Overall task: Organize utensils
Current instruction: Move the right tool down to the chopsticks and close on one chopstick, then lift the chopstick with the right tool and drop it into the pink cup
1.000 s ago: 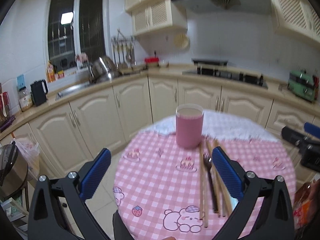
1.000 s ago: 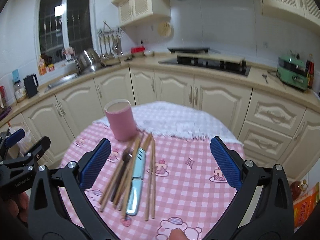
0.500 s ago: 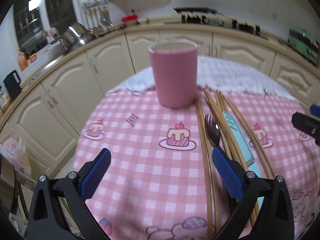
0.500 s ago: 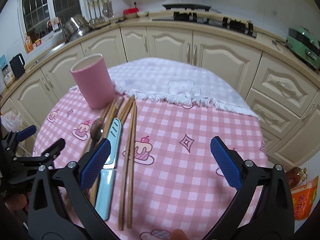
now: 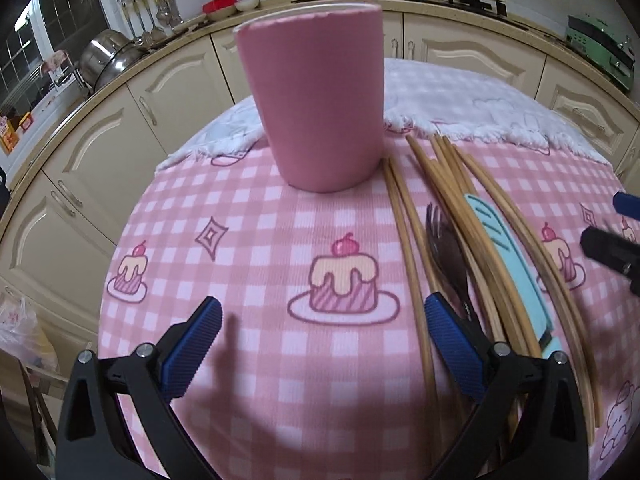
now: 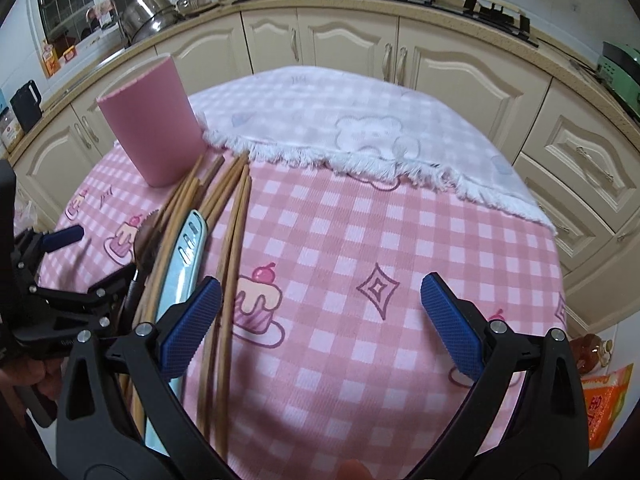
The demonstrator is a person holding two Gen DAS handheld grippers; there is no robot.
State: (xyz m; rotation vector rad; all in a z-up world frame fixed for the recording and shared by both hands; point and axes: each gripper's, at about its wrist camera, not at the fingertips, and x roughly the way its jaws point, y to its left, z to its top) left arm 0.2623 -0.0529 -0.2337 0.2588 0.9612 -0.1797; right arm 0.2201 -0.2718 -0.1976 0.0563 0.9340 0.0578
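Both tools gape empty: chopsticks point(image 5: 404, 216) beside left tool point(image 5: 320, 344), under right tool point(image 6: 320, 320).

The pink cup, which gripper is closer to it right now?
Left. The left gripper faces the pink cup head-on, open, with only tablecloth between. The right gripper sits further off, on the far side of the chopsticks.

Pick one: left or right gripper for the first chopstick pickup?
Right, probably. The right gripper is open with its left finger already beside the outermost chopsticks, which lie apart from the pile. The left gripper is open over bare cloth, its right finger over the fork in the crowded bundle.
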